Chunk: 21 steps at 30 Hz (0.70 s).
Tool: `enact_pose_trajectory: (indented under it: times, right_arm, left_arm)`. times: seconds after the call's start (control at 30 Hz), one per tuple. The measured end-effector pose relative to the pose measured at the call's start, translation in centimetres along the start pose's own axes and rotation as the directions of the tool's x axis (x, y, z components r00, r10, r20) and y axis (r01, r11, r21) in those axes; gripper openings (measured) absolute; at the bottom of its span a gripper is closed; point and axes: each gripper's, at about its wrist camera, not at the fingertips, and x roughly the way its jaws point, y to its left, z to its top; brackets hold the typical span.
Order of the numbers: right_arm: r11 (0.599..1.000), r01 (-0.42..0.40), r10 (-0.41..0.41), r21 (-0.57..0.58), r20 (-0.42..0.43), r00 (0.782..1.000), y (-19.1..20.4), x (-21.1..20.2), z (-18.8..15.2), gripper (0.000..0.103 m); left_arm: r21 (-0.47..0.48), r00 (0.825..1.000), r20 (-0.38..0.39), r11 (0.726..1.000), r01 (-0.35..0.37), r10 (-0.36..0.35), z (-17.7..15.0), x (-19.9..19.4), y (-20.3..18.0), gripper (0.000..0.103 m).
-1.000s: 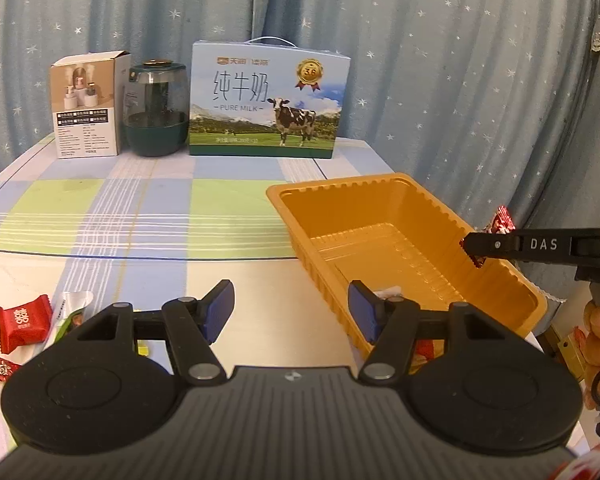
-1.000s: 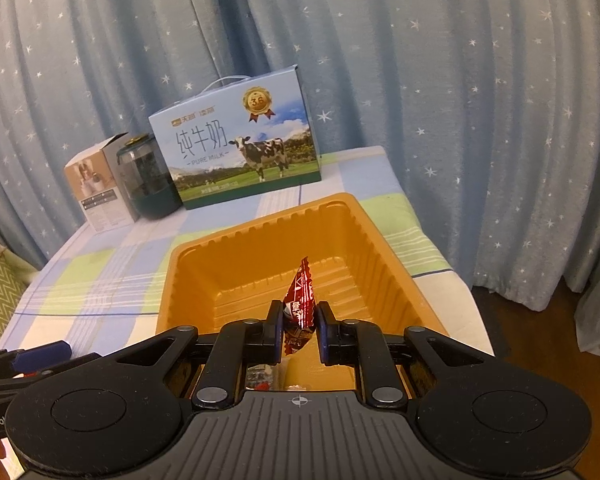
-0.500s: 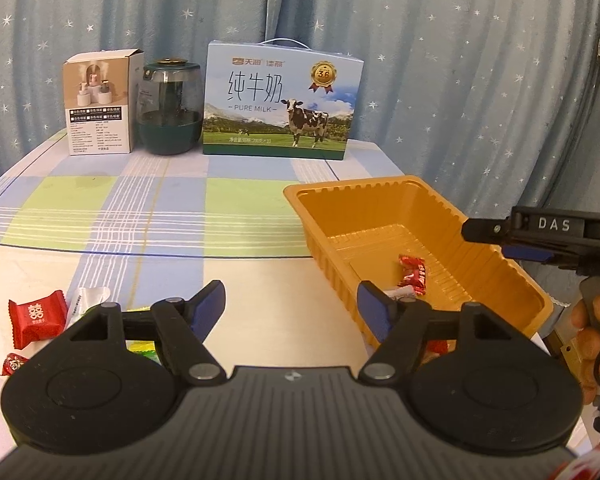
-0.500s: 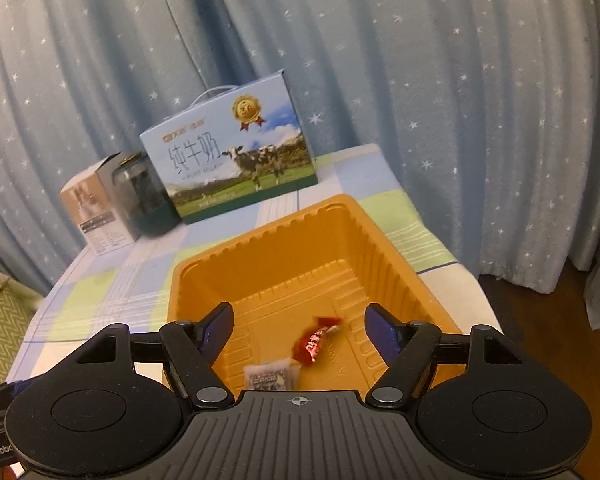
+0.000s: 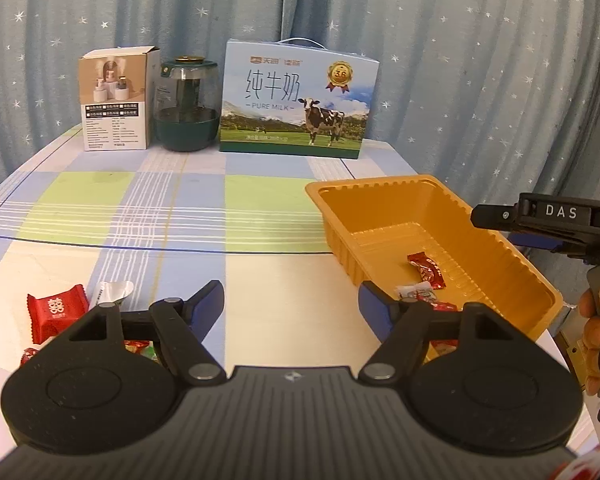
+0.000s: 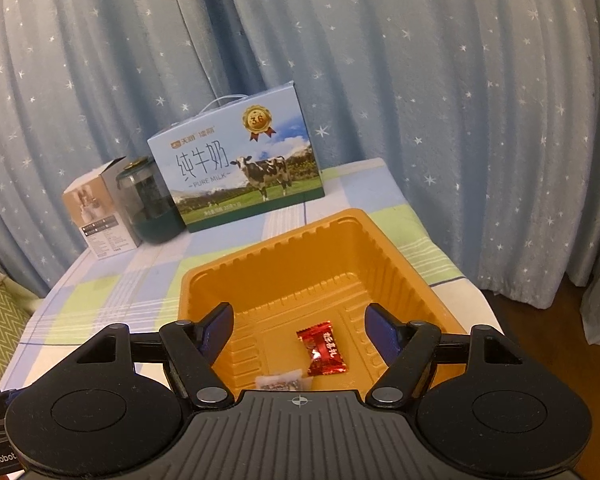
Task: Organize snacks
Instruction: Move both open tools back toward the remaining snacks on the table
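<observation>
The left gripper (image 5: 291, 300) hovers over bare tablecloth, its jaws opening with nothing between them. At its 2 o'clock sits the orange tray (image 5: 384, 186), a red candy (image 5: 427, 270) lying inside; more wrapped snacks, among them a red packet (image 5: 56, 312), lie at 9 o'clock.

The right gripper (image 6: 299, 326) stands spread and empty over the tray (image 6: 268, 258), the red candy (image 6: 321, 348) at 6 o'clock between its fingers.
</observation>
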Motion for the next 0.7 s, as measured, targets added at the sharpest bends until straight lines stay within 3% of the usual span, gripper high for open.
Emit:
enact_pose_trajectory:
  times: [0.37, 0.7]
  right_arm:
    - [0.996, -0.057, 0.058, -0.075, 0.008, 0.998, 3.4, 0.4, -0.5, 0.072]
    - [0.972, -0.154, 0.152, -0.176, -0.025, 0.988, 8.3, 1.3, -2.2, 0.072]
  left_arm:
    - [-0.018, 0.999, -0.014, 0.999, -0.03, 0.03, -0.4, -0.8, 1.8, 0.074]
    - [-0.023, 0.992, -0.001, 0.992, -0.125, 0.125, -0.7, -2.3, 5.4, 0.076]
